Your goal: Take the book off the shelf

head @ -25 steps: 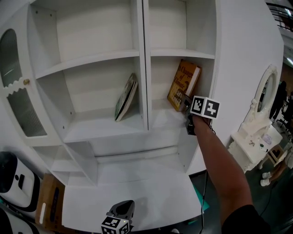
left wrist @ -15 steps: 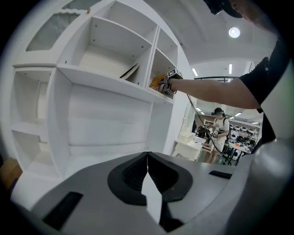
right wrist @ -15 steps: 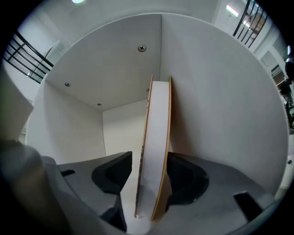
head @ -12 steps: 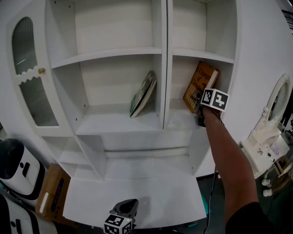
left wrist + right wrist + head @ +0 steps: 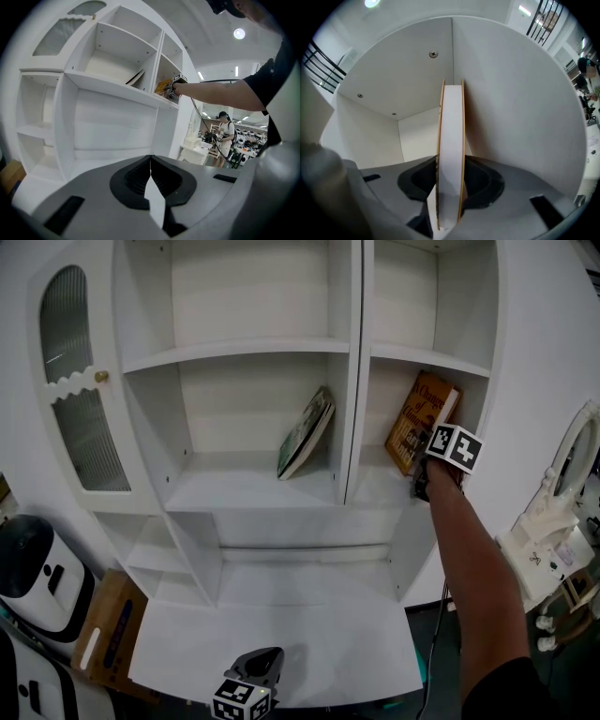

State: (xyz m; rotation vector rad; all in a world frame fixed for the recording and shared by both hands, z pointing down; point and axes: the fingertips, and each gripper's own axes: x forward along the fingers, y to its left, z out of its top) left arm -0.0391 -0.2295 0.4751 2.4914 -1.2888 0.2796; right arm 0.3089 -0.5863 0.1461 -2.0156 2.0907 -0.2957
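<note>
An orange book (image 5: 415, 420) leans against the right wall of the shelf's right compartment (image 5: 384, 486). My right gripper (image 5: 418, 474) reaches level into that compartment at the book's front edge. In the right gripper view the book (image 5: 451, 150) stands upright between the jaws of the right gripper (image 5: 450, 192). The jaws have just been closing, and both pads now sit against its covers. My left gripper (image 5: 253, 679) hangs low in front of the desk surface, shut and empty (image 5: 151, 158). The left gripper view shows the book (image 5: 163, 86) far off.
A green book (image 5: 306, 432) leans in the middle compartment. A glazed cabinet door (image 5: 75, 390) stands at the left. A black-and-white device (image 5: 28, 568) and a cardboard box (image 5: 103, 634) sit at lower left, ornate white furniture (image 5: 553, 540) at right. A person (image 5: 225, 138) stands far back.
The head view has swung left, so the shelf sits further right in the picture. My right gripper has crept up to the orange book's front edge. The left gripper stays put.
</note>
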